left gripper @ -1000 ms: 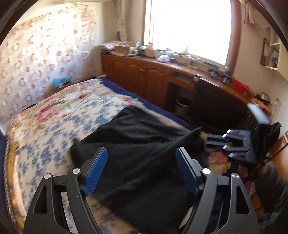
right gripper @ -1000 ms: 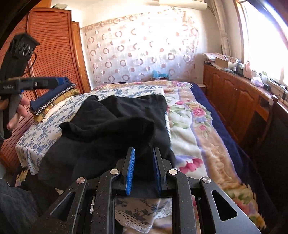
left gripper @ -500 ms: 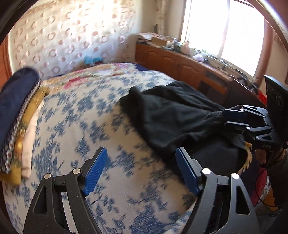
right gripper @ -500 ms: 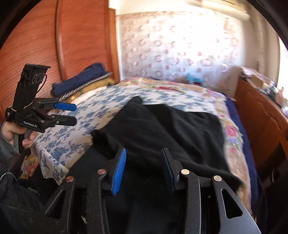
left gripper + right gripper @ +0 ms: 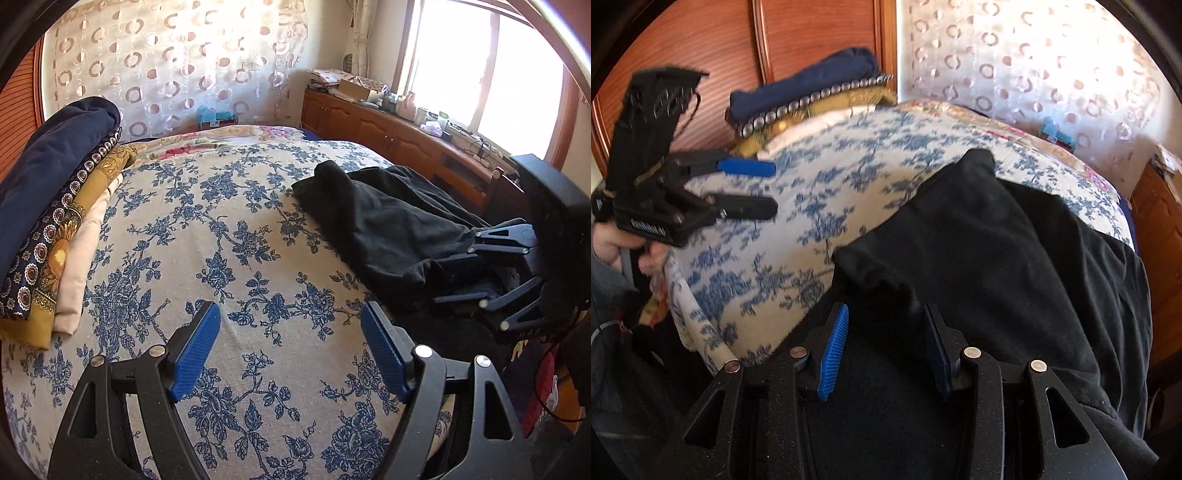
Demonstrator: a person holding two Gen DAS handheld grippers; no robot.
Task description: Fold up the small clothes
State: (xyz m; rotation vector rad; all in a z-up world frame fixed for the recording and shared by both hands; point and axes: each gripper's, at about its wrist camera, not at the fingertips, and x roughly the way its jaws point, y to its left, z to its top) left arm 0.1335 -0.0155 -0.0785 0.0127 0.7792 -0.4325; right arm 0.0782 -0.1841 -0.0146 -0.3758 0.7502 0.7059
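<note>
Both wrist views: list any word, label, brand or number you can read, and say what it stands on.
Left claw body, white lettering, right wrist view: blurred; starts like "Gen", the rest unreadable.
Right claw body, faint raised letters near its lower edge, left wrist view: too small and dark to read.
Black garment: no print or tag visible.
Folded stack on the bed: patterns only, no text.
Items on the wooden counter: too small to read.
</note>
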